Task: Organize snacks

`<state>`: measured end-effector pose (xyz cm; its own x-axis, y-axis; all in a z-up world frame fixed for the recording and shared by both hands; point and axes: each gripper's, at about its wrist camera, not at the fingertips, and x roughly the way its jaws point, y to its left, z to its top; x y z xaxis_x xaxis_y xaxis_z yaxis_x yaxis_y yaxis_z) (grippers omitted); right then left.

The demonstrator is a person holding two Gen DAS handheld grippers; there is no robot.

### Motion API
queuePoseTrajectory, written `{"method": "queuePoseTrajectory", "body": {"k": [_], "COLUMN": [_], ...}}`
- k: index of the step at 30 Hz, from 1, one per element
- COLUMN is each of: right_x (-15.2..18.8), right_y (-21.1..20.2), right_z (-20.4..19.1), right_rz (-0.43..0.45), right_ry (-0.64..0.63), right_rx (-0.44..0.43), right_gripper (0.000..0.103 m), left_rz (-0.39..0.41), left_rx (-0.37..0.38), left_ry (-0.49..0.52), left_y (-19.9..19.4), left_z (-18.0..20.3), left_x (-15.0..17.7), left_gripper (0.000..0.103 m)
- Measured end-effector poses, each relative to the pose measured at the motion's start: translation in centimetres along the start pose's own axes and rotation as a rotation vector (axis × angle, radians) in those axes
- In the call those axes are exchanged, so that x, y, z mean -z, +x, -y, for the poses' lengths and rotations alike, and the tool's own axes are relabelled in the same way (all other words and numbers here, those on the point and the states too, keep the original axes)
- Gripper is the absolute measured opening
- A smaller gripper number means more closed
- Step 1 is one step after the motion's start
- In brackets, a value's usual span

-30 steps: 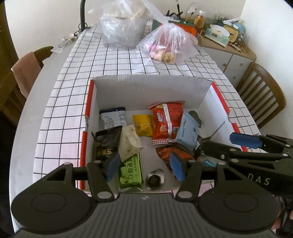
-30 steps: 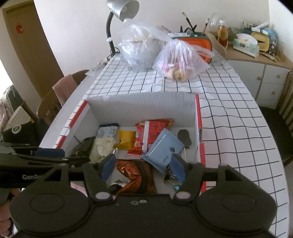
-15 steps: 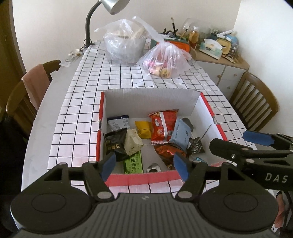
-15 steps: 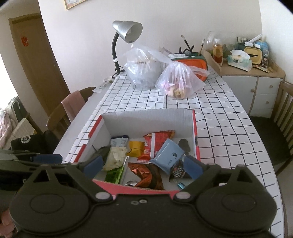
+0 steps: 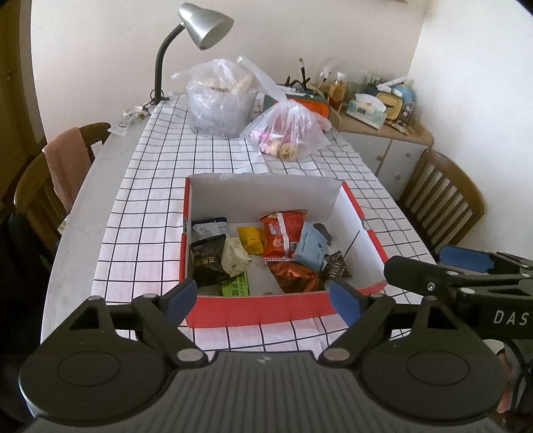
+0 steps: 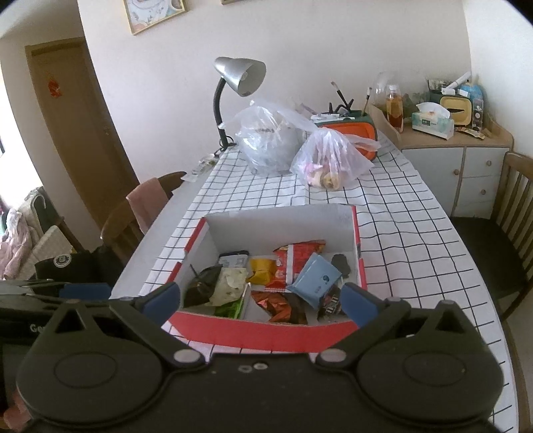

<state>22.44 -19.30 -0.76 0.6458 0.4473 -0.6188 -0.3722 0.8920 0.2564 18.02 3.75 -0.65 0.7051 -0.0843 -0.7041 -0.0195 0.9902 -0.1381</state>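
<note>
A red-and-white cardboard box [image 5: 256, 311] [image 6: 266, 334] sits on the checked tablecloth and holds several snack packets: a red chip bag [image 5: 283, 233] [image 6: 294, 261], a light blue pack [image 5: 309, 248] [image 6: 314, 281], a yellow pack [image 5: 251, 238], a black pack [image 5: 206, 263], a green bar [image 5: 236, 286] and an orange-brown bag [image 5: 294, 274]. My left gripper [image 5: 263, 298] is open and empty, above the box's near wall. My right gripper [image 6: 261, 299] is open and empty, also at the near wall. The right gripper shows in the left wrist view [image 5: 466, 269].
Two clear plastic bags [image 5: 220, 100] [image 5: 288, 133] with food stand at the table's far end beside a silver desk lamp [image 5: 203, 25]. Wooden chairs stand left [image 5: 43, 180] and right [image 5: 439, 200]. A cluttered sideboard [image 5: 383, 126] is at the back right.
Both grippers have pulled back and up out of the box, and both have opened wider. The snacks in the box have not moved.
</note>
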Motion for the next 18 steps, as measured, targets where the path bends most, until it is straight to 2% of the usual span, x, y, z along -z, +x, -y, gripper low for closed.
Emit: {"method": "queuePoseTrajectory", "body": {"k": [4,12,18], "right_x": [0.3,0.4,0.4], "right_y": [-1.2,-3.2,-4.4], "right_z": [-0.5,-1.3,-1.6], "right_rz": [0.014,0.05,0.073], "right_ry": [-0.007,-0.028,-0.061], "right_rx": [-0.007,-0.009,0.0], "right_gripper": [0.103,0.103,0.103], "left_rz": [0.006,0.033,0.045], "left_rx": [0.0,0.002,-0.033], "left_ry": [-0.018,-0.023,-0.036], "left_y": [-1.0,-3.3,-4.5], "left_z": [-0.4,-0.3,-0.3], "left_x": [0.5,1.2,1.5], "left_gripper": [0.1,0.1,0.1]}}
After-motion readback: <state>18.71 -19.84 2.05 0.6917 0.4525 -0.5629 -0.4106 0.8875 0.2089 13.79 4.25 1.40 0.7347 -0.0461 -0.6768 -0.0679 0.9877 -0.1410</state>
